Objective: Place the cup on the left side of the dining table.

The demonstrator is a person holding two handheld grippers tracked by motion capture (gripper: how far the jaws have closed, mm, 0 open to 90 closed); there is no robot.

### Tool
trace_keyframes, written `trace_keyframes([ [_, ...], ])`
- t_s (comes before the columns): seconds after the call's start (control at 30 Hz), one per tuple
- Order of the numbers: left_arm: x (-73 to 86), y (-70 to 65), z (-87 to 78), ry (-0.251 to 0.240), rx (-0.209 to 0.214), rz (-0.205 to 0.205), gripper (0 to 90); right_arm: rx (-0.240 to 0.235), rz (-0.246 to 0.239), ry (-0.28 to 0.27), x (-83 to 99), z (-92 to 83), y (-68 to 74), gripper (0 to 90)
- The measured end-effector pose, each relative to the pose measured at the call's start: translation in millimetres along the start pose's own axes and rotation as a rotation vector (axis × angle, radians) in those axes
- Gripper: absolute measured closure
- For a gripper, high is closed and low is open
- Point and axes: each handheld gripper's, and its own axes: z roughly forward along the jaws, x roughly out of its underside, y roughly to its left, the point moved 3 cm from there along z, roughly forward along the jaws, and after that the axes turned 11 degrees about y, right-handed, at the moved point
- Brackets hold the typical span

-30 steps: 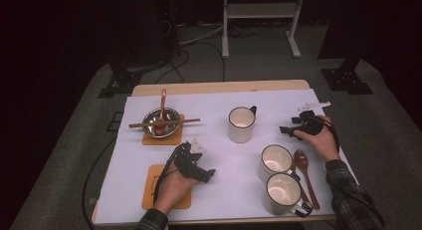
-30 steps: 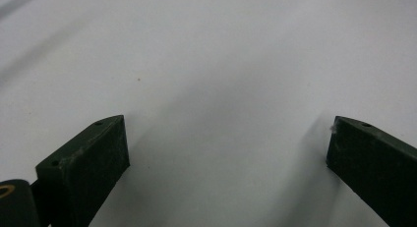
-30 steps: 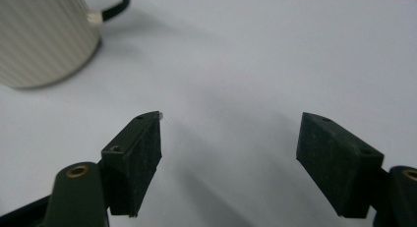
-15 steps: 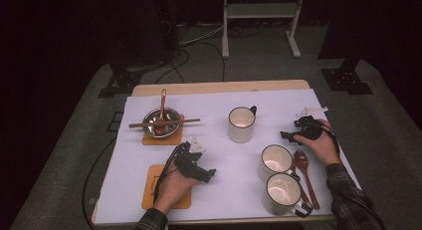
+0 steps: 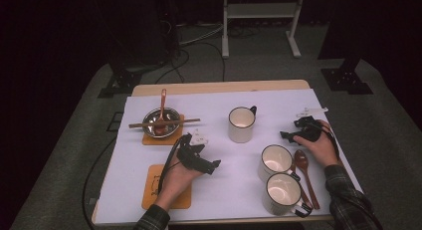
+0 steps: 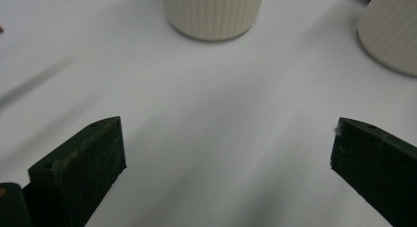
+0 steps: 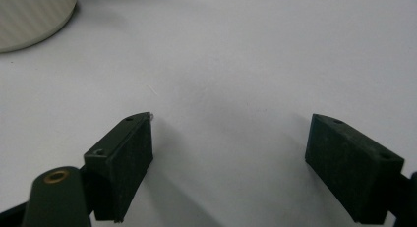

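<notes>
I note plaid flannel sleeves on both forearms and matte black tools, left tool (image 5: 215, 165) trailing a black cable.

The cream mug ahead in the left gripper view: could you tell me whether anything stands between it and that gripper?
Nothing visible does. Bare white table lies between the open left gripper and the ribbed cream mug. A second mug stands off to the right, clear of the straight path.
</notes>
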Motion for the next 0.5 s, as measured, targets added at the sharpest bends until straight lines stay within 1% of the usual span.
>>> trace_keyframes([
  [0.07,-5.5,0.5,0.8,-0.003,0.001,0.007,0.0,-0.001,0.001,0.000,0.0,0.0,-0.1,16.4],
  [0.1,-8.9,0.4,1.2,-0.013,0.003,0.007,0.0,-0.002,0.001,0.000,0.0,0.0,-0.2,16.4],
  [0.17,-13.7,0.9,1.9,-0.011,0.007,0.019,0.0,-0.002,0.001,0.000,0.0,0.1,-0.3,16.4],
  [0.37,-31.0,3.8,7.4,-0.068,0.020,0.022,0.0,-0.002,0.001,-0.001,0.0,0.1,-0.3,16.4],
  [0.4,-32.8,4.5,8.2,-0.067,0.024,0.023,0.0,-0.002,0.001,-0.001,0.0,0.1,-0.2,16.4],
  [0.43,-35.3,5.0,9.5,-0.078,0.029,0.021,0.0,-0.001,0.001,-0.001,0.0,0.1,-0.2,16.5],
  [0.5,-40.6,6.1,11.6,-0.091,0.026,0.021,0.0,-0.001,0.001,0.000,0.1,0.1,-0.1,16.4],
])
